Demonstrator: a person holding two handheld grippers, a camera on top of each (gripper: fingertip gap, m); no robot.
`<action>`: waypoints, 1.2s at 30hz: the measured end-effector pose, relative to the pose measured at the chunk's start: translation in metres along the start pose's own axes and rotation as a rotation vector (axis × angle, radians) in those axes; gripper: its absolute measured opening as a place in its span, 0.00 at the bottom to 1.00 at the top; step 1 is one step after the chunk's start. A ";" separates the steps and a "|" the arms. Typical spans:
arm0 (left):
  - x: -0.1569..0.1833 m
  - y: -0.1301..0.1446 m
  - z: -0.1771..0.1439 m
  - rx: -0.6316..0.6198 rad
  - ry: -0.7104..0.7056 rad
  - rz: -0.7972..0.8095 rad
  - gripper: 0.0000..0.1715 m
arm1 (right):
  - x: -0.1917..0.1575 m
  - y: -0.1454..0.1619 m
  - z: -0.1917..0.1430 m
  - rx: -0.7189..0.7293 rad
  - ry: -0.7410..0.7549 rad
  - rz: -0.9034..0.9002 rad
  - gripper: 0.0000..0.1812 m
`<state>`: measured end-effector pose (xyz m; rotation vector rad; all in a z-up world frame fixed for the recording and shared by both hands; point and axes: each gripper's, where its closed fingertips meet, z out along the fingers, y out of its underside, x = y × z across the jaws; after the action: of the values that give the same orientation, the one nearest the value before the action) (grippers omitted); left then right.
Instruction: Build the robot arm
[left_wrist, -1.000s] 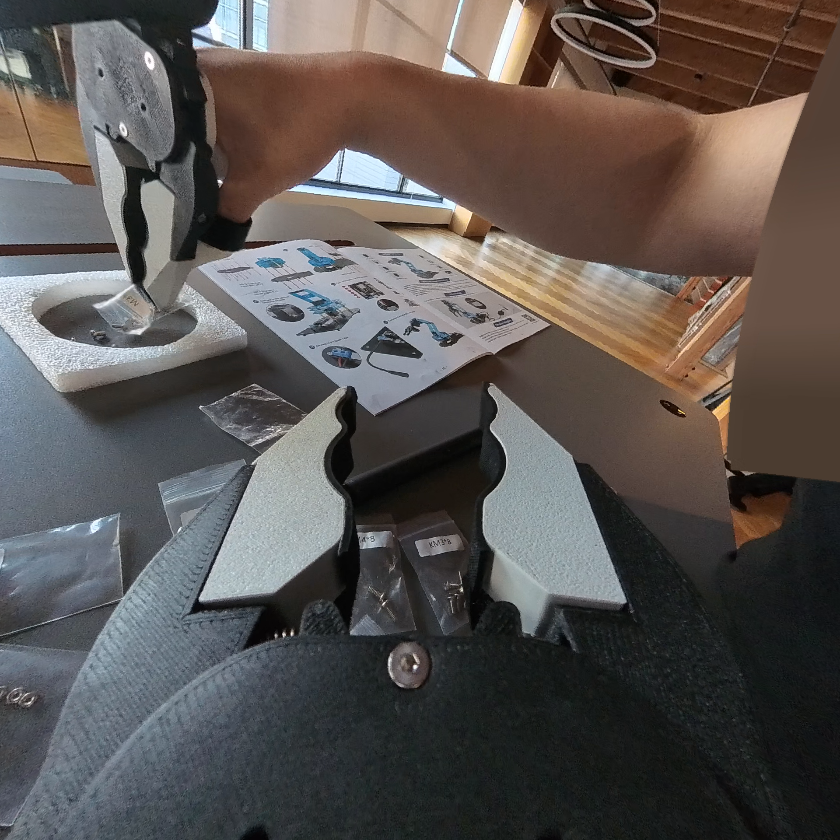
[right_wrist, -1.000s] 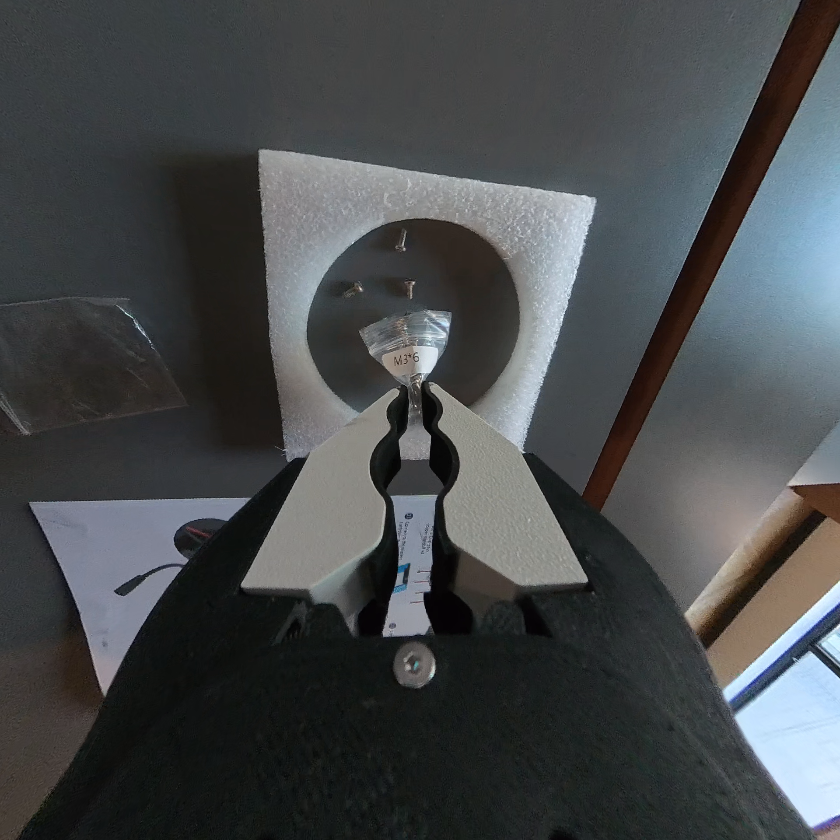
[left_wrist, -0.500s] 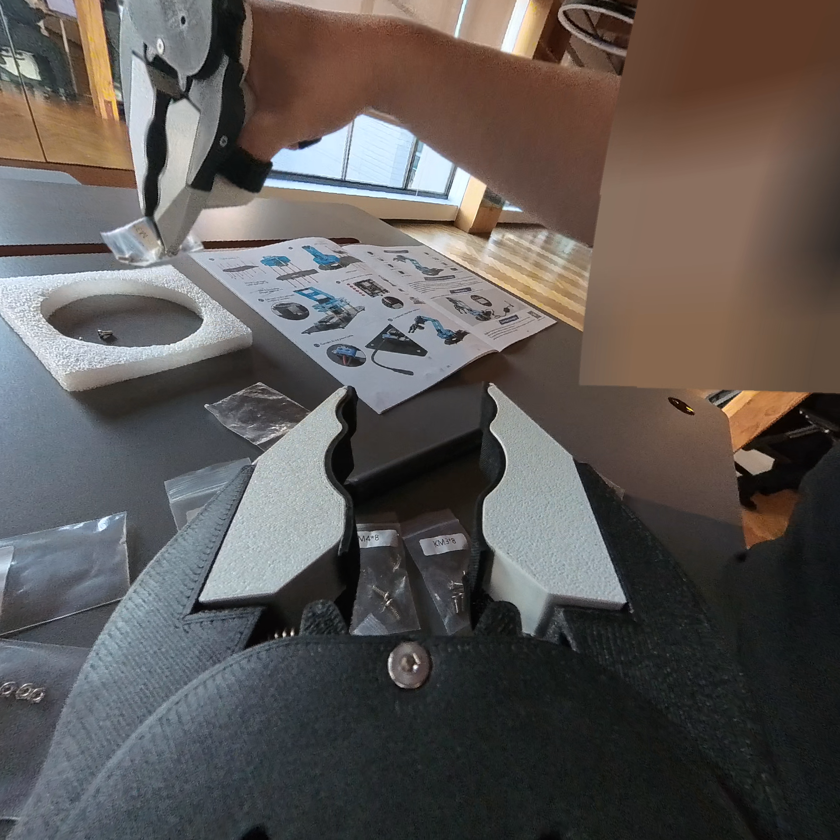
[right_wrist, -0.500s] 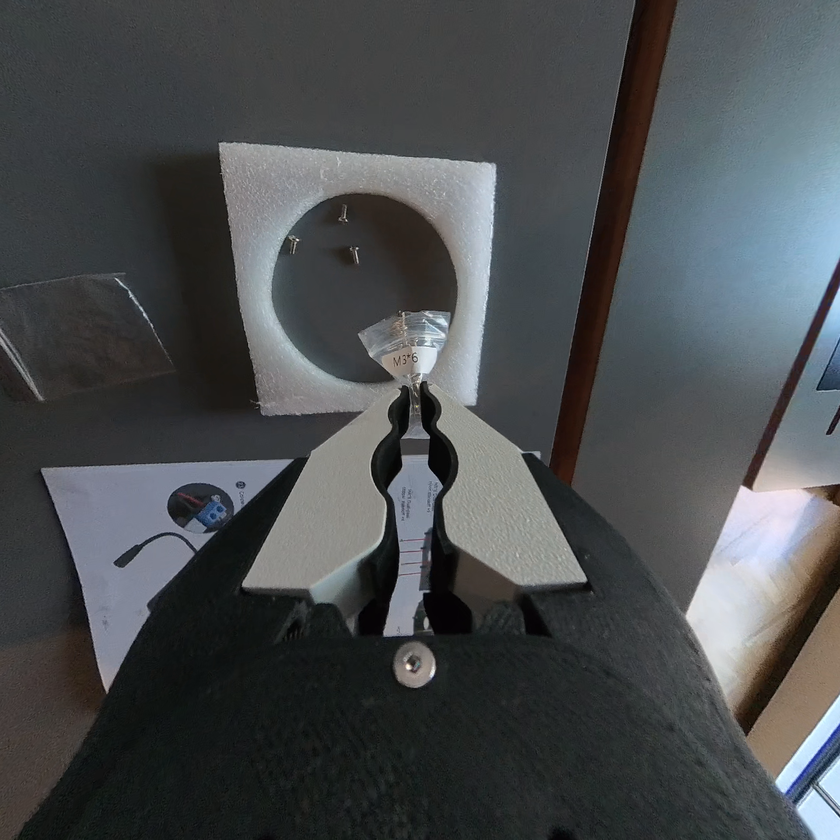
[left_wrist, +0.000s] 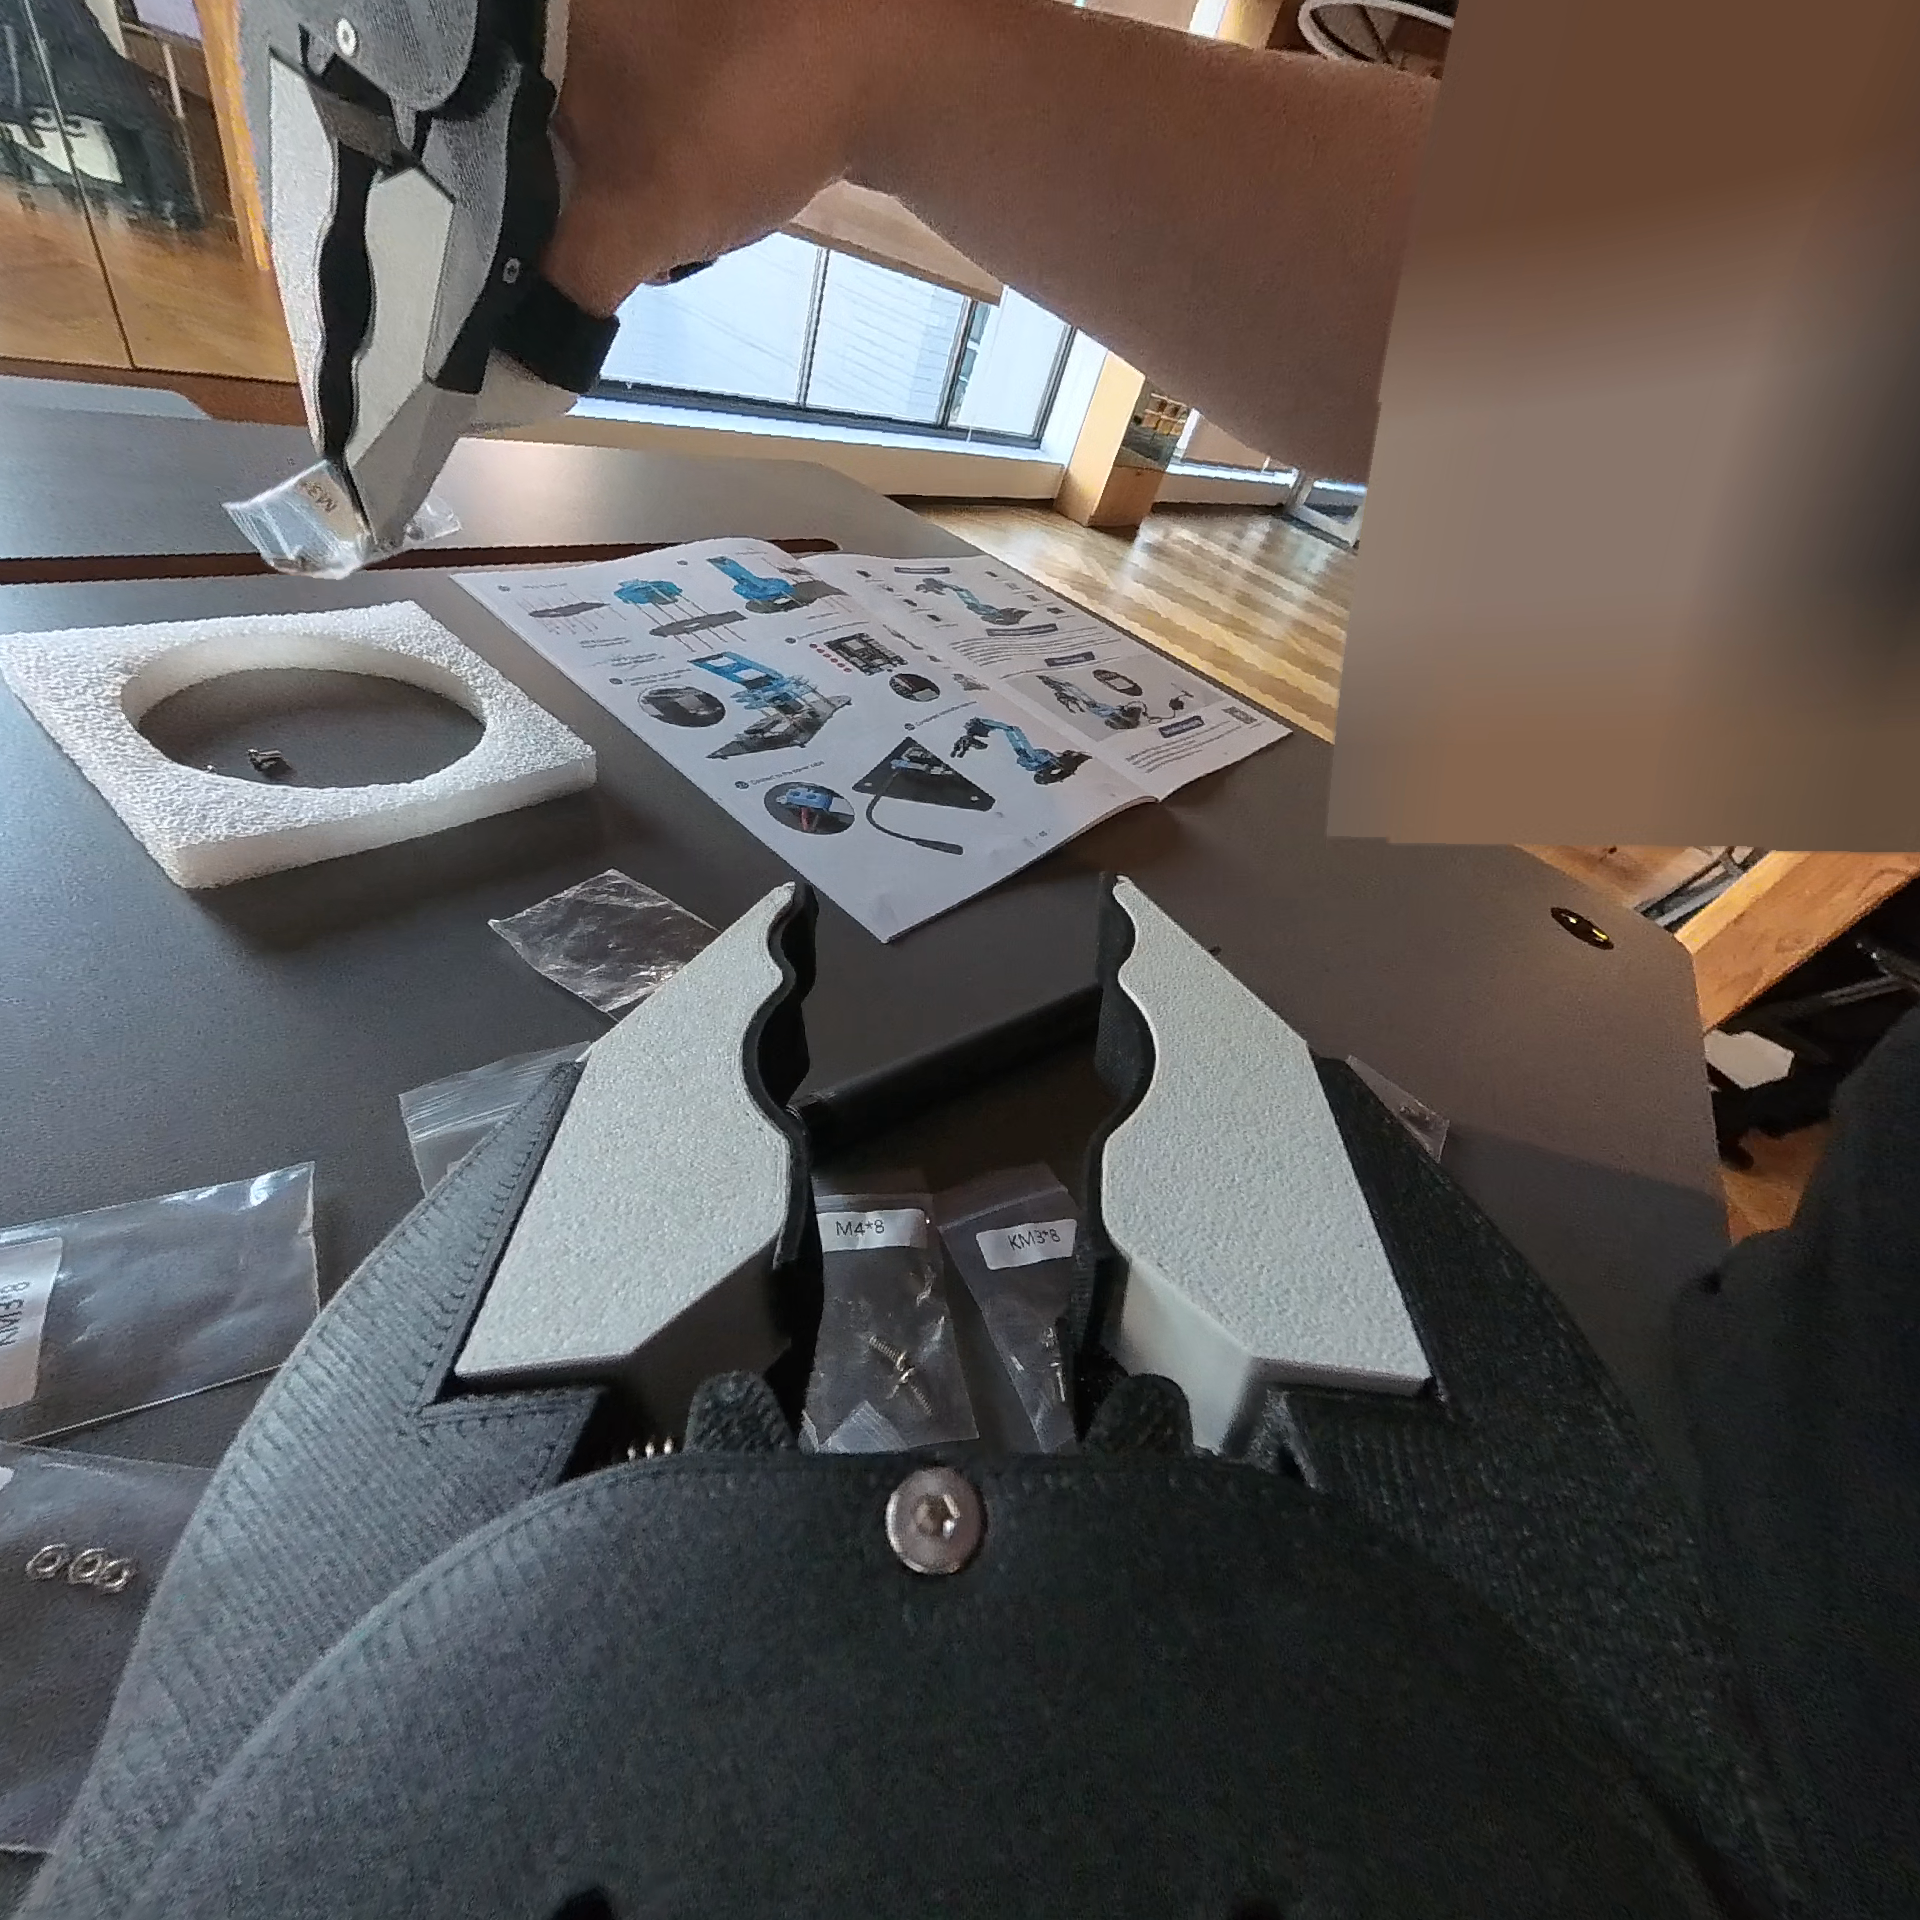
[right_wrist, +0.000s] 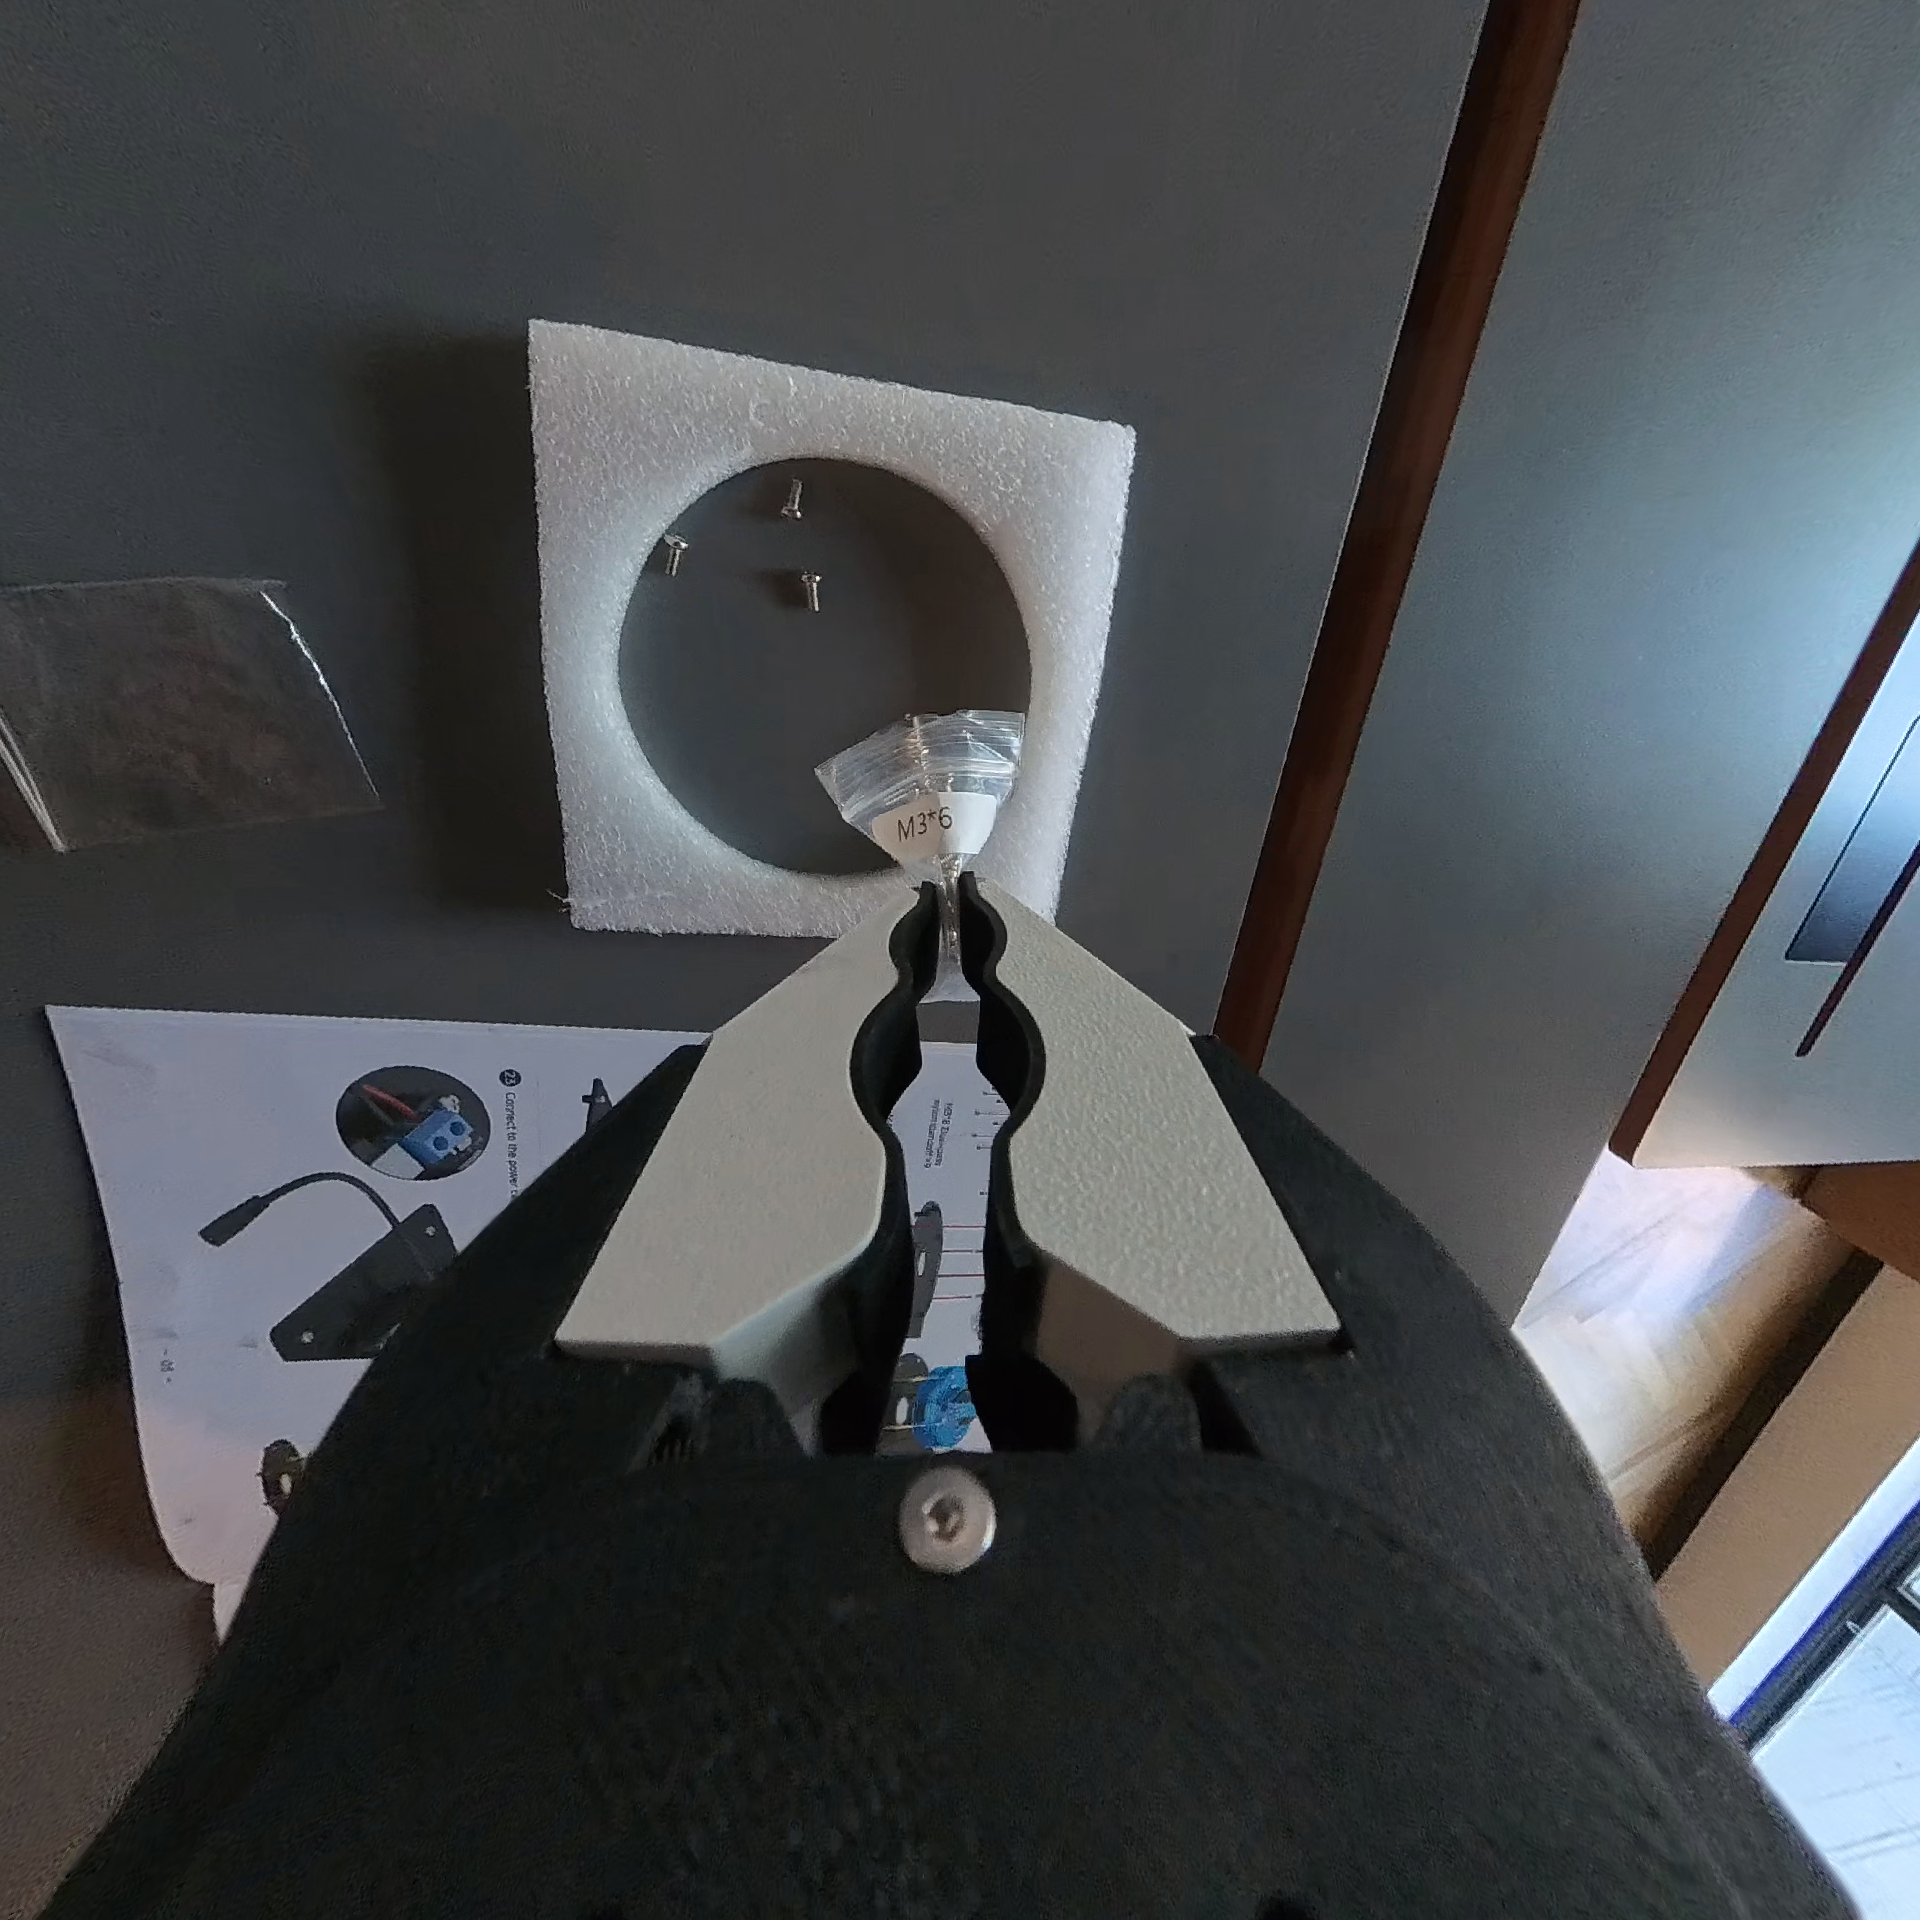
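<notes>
My right gripper (right_wrist: 948, 883) is shut on a small clear plastic bag (right_wrist: 925, 774) with a white label, pinched by one corner and held in the air above a white foam square (right_wrist: 831, 436) with a round hole. Three loose screws (right_wrist: 792, 497) lie on the dark table inside the hole. The left wrist view shows the right gripper (left_wrist: 353, 530) held by a hand, the bag (left_wrist: 301, 520) hanging above the foam square (left_wrist: 312, 810). My left gripper (left_wrist: 951, 914) is open and empty, low over the table, with two labelled screw bags (left_wrist: 894, 1330) between its fingers.
An open instruction booklet (left_wrist: 883, 707) lies right of the foam. Several clear bags (left_wrist: 613, 935) lie on the dark table (left_wrist: 208, 997); one holds small nuts (left_wrist: 78, 1569). A brown gap (right_wrist: 1371, 582) separates a second table. A person's arm (left_wrist: 1039, 187) crosses above. The left gripper's tips are roughly 25 cm from the right gripper's.
My right gripper lifted the bag up out of the foam hole and moved toward the booklet side. The left gripper stayed in place, open.
</notes>
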<state>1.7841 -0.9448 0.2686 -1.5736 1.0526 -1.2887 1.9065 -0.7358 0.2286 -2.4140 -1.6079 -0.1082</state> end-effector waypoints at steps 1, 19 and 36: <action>0.000 0.000 0.000 0.000 0.002 -0.002 0.31 | 0.000 0.000 0.000 -0.003 -0.002 -0.006 0.01; -0.004 0.002 0.000 -0.007 -0.017 0.011 0.31 | 0.007 0.002 -0.005 0.029 -0.023 -0.053 0.01; -0.006 0.000 -0.001 0.001 -0.022 0.002 0.31 | -0.009 0.000 0.023 -0.012 -0.042 -0.113 0.01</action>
<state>1.7820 -0.9391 0.2669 -1.5820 1.0401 -1.2678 1.9012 -0.7386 0.2040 -2.3485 -1.7671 -0.0882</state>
